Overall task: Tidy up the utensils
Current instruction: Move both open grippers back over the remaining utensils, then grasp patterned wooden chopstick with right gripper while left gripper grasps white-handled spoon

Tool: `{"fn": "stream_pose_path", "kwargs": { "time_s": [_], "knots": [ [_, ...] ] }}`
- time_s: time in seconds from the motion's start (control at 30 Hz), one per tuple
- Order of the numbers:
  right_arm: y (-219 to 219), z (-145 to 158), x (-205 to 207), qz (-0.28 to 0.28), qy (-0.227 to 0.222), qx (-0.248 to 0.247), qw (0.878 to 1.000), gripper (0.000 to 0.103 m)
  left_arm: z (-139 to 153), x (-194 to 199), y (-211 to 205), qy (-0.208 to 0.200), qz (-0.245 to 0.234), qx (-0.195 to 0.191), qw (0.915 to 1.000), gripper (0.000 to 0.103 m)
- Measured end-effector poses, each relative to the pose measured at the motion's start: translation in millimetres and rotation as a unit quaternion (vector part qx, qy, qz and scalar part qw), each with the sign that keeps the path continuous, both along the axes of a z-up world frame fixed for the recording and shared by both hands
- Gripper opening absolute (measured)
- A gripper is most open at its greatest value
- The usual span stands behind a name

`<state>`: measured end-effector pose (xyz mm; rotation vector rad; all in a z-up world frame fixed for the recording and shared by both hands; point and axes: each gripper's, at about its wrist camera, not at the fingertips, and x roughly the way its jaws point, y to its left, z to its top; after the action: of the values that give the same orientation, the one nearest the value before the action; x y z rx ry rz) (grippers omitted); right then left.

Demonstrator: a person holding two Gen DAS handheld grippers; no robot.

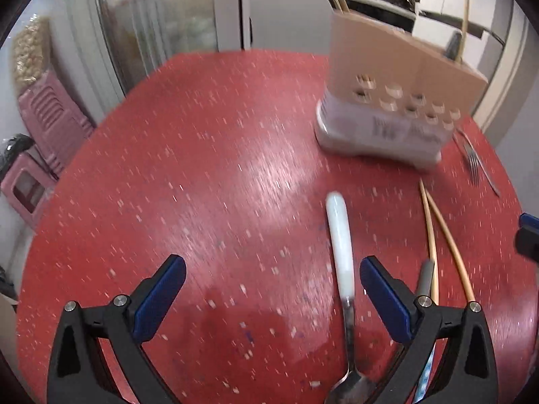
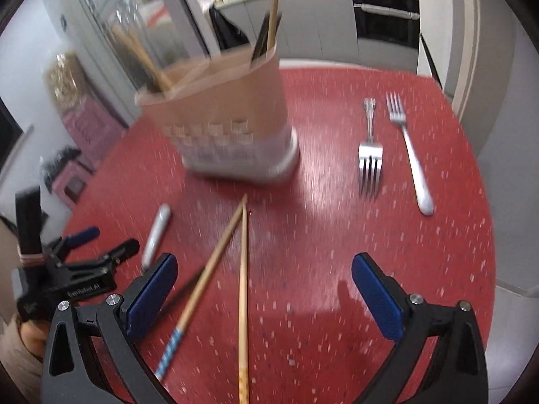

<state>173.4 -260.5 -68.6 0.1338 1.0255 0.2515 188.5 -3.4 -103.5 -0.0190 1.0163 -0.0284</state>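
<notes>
Your left tool (image 1: 273, 281) gapes empty; the white-handled spoon (image 1: 341, 252) lies lengthwise just inside its right finger. Your right tool (image 2: 264, 277), also open, straddles the chopsticks (image 2: 242, 289) on the worktop (image 2: 337, 235).

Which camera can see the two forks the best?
The right wrist view. Both forks lie in full, side by side on the red table, to the right of the utensil holder. The left wrist view shows them only small, blurred and overlapping at its right edge.
</notes>
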Motion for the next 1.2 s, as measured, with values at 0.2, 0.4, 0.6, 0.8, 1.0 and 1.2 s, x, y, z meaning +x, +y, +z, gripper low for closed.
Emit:
{"fn": "stream_pose_path", "kwargs": {
  "time_s": [0.2,0.4,0.6,0.8,1.0,1.2],
  "knots": [
    [15.2,-15.3,-11.0,0.017,0.026,-0.035,0.999,0.101,-11.5,-8.8,-8.7,0.019,-0.025,-0.002,0.9995,0.103],
    [26.9,-24.7,-10.3,0.026,0.049,-0.062,0.997,0.089,-19.6,-1.0,-12.8,0.039,-0.026,0.004,0.9989,0.103],
    [37.7,-36.2,-6.8,0.033,0.068,-0.086,0.993,0.073,-21.4,1.5,-16.7,0.043,-0.027,0.005,0.9987,0.103],
    [47.8,-43.2,-2.1,0.041,0.074,-0.117,0.99,0.063,-21.5,11.0,-16.9,0.044,-0.032,0.004,0.9985,0.103],
    [61.1,-42.5,-0.4,0.049,0.073,-0.137,0.987,0.059,-21.5,22.1,-16.6,0.045,-0.035,0.004,0.9983,0.103],
    [71.2,-41.8,7.7,0.055,0.085,-0.143,0.985,0.058,-21.4,25.9,-20.2,0.042,-0.044,0.003,0.9981,0.103]
  ]
}}
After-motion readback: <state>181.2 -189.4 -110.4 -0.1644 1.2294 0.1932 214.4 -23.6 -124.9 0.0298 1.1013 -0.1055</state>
